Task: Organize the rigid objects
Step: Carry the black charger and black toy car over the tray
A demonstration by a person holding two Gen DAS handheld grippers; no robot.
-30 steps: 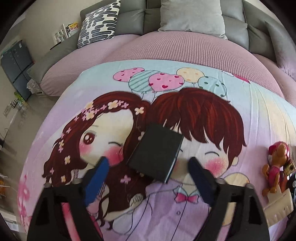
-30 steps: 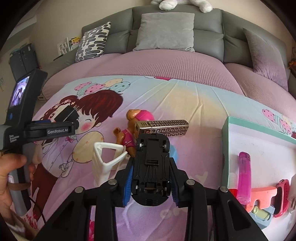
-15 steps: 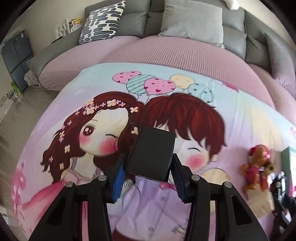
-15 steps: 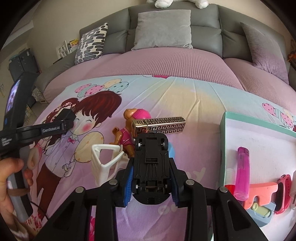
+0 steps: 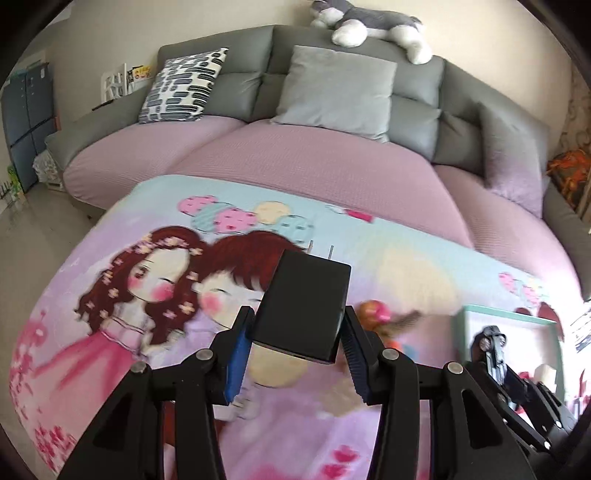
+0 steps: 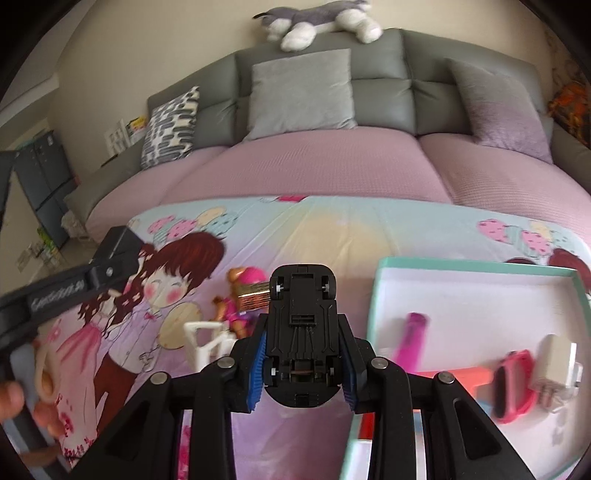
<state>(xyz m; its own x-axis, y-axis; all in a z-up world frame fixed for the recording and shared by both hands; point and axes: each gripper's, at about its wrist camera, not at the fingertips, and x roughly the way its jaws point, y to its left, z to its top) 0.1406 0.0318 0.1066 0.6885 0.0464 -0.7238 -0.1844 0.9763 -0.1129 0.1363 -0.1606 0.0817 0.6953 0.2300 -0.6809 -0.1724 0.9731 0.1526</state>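
My left gripper [image 5: 295, 360] is shut on a black plug adapter [image 5: 303, 304], lifted clear of the cartoon bedsheet, its two metal prongs pointing away. My right gripper [image 6: 303, 363] is shut on a black toy car [image 6: 302, 332], held underside up above the sheet beside the teal-rimmed white tray [image 6: 472, 267]. In the tray lie a pink lighter [image 6: 410, 338], a pink-red item [image 6: 515, 384], an orange piece and a white charger [image 6: 556, 360]. On the sheet rest a toy dog figure [image 6: 240, 295], a gold patterned box [image 6: 255, 297] and a white plastic holder [image 6: 207, 341].
A grey sofa with pillows [image 5: 334, 92] and a plush animal [image 5: 369, 22] stands behind the pink mattress [image 5: 314, 162]. In the right wrist view the left gripper's handle [image 6: 70, 291] and the person's hand [image 6: 22, 387] are at the left. A dark cabinet [image 5: 26, 118] stands at far left.
The left gripper closed around the black adapter and lifted it off the sheet, swinging rightward toward the tray. The right gripper rose with the toy car and moved closer to the tray.
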